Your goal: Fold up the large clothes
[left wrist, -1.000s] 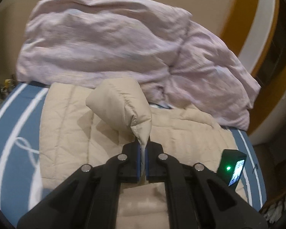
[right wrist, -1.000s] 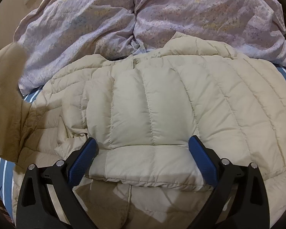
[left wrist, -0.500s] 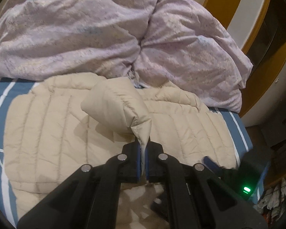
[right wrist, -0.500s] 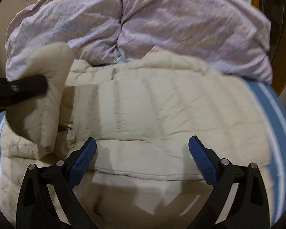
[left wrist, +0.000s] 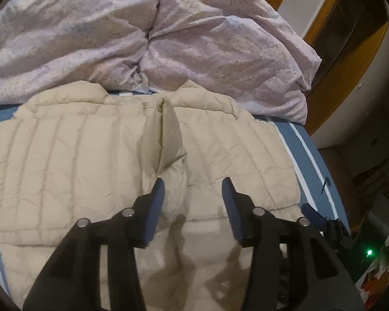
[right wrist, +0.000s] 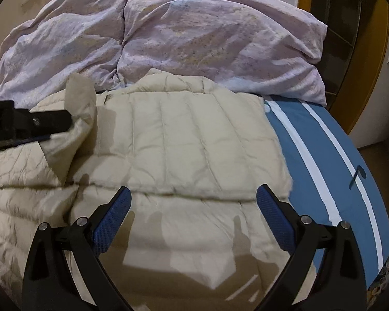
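Note:
A beige quilted puffer jacket (left wrist: 64, 155) (right wrist: 181, 142) lies spread on the bed, its lower part folded up over the body. One sleeve (left wrist: 168, 134) (right wrist: 80, 103) stands up loose over the jacket's middle. My left gripper (left wrist: 193, 181) hovers just above the jacket; its jaws are opening. The sleeve end hangs by the left pad (left wrist: 157, 194), and neither pad presses on it. In the right wrist view the left gripper (right wrist: 39, 121) reaches in from the left edge. My right gripper (right wrist: 194, 189) is wide open above the folded hem, holding nothing.
A crumpled lilac duvet (left wrist: 168, 39) (right wrist: 194, 39) is heaped behind the jacket. The blue sheet with white stripes (right wrist: 324, 155) shows to the right of the jacket. Beyond the bed's right edge stand a wooden door frame (left wrist: 337, 39) and clutter on the floor (left wrist: 381, 259).
The left jaws, shut on the sleeve tip before, have opened and let it go. The sleeve has been carried across over the jacket's middle. The right gripper shifted right, still open.

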Demonstrator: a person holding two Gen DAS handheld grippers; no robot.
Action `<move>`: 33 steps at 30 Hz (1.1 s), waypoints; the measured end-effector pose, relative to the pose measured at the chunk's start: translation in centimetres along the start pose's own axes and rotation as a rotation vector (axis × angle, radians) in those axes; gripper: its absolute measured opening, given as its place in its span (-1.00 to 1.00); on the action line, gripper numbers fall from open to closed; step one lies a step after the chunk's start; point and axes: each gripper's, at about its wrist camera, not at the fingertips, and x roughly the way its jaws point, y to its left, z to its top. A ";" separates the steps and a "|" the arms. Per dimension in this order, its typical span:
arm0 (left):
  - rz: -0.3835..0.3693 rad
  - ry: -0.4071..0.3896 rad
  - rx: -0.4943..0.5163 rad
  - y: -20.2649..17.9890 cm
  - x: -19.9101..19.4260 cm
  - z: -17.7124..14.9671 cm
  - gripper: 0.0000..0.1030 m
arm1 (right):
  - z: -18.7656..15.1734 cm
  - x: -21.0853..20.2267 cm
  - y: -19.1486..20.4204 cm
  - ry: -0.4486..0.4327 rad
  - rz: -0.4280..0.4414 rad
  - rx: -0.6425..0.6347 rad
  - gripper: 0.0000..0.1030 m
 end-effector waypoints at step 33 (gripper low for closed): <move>0.320 0.009 -0.058 8.9 -1.0 -3.6 -0.02 | 1.7 0.9 5.7 0.009 0.176 -0.064 0.57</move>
